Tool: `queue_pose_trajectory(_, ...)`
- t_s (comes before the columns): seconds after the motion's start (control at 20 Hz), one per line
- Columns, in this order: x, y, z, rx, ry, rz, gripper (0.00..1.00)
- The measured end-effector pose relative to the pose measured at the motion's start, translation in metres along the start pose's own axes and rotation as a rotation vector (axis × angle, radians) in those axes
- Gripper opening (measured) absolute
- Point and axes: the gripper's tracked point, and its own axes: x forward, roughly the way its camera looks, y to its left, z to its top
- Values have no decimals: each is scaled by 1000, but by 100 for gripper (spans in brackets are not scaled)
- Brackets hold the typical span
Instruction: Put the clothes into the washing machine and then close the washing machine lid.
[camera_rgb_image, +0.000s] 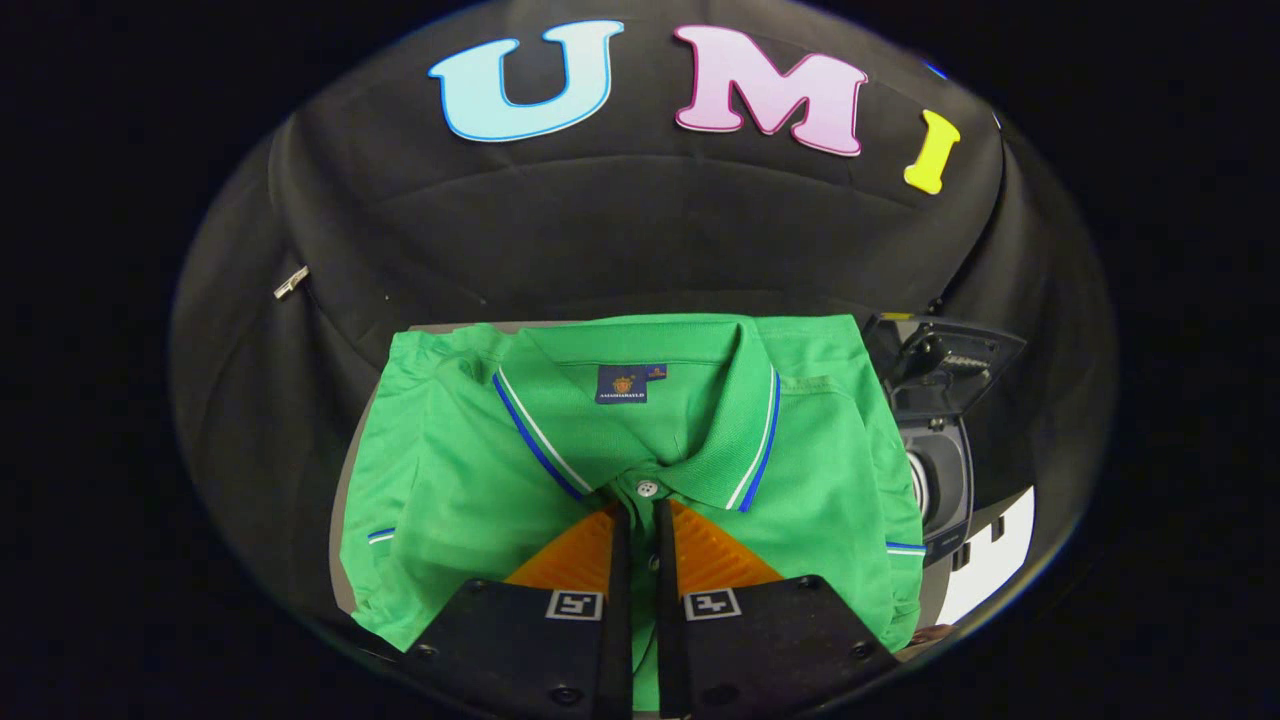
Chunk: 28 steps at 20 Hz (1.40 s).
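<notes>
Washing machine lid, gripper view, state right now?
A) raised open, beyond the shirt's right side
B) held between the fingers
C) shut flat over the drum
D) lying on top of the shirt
A: the washing machine lid stands tilted up above the washing machine, just past the folded green polo shirt; the gripper has its fingers nearly closed, pinching a narrow strip of the shirt's placket below the collar.
</notes>
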Motion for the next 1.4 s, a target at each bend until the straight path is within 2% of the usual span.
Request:
queue_pose_trajectory(0.05,-2,0,1,-24,-17,-10,5)
queue_pose_trajectory(0.85,-70,5,51,3,-323,-7,5)
queue_pose_trajectory(1.2,-98,-27,73,28,-419,-26,5)
queue_pose_trajectory(1.4,-110,-70,86,87,-475,-39,5)
